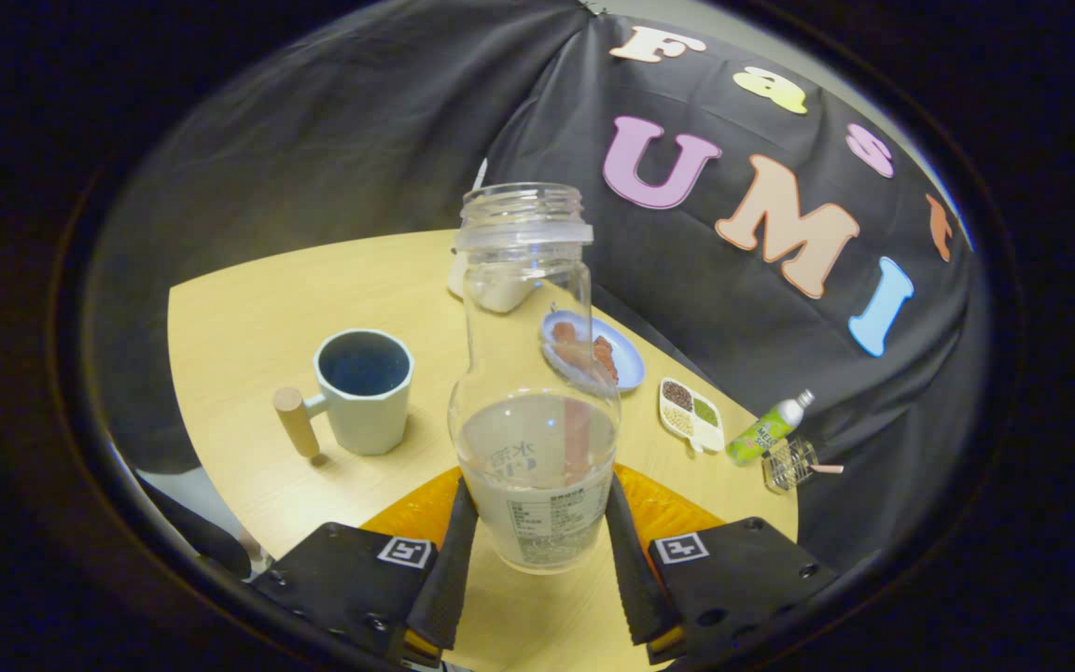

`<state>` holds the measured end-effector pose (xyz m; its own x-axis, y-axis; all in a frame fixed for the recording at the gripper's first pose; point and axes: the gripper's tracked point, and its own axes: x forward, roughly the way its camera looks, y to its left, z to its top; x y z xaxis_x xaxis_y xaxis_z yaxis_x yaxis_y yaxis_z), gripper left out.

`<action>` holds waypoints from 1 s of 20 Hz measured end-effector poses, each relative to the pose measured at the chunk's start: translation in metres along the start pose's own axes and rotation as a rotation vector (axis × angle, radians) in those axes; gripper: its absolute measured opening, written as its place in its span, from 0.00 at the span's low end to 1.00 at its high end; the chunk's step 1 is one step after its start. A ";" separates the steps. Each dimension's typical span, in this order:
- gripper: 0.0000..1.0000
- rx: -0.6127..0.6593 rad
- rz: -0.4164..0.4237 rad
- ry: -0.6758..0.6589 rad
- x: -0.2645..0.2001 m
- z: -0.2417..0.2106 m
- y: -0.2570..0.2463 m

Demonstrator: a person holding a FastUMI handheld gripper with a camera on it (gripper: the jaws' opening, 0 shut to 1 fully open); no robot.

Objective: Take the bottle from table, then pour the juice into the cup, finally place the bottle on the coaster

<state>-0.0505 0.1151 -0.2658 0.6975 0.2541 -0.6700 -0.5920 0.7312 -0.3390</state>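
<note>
A clear uncapped bottle (534,401) with pale juice in its lower part stands upright between my two fingers. My gripper (537,551) is shut on the bottle, both black pads pressing its labelled base. Behind and under the bottle lies an orange coaster (659,509); whether the bottle rests on it or hangs just above I cannot tell. A pale green cup (365,390) with a wooden handle (296,422) stands on the table to the left of the bottle, a little beyond the fingers. Its inside looks dark.
On the round wooden table (248,317), beyond the bottle, sit a blue plate of food (593,353) and a white object (491,289). To the right lie a small white dish of grains (690,413), a green-labelled bottle on its side (768,427) and a clear small cup (789,464).
</note>
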 end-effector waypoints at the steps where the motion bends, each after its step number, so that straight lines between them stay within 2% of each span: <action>1: 0.71 -0.015 0.005 0.010 0.000 0.000 0.001; 20: 0.71 -0.286 0.094 0.164 0.007 -0.006 0.045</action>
<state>-0.0750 0.1461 -0.2899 0.5744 0.1897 -0.7963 -0.7559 0.4963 -0.4270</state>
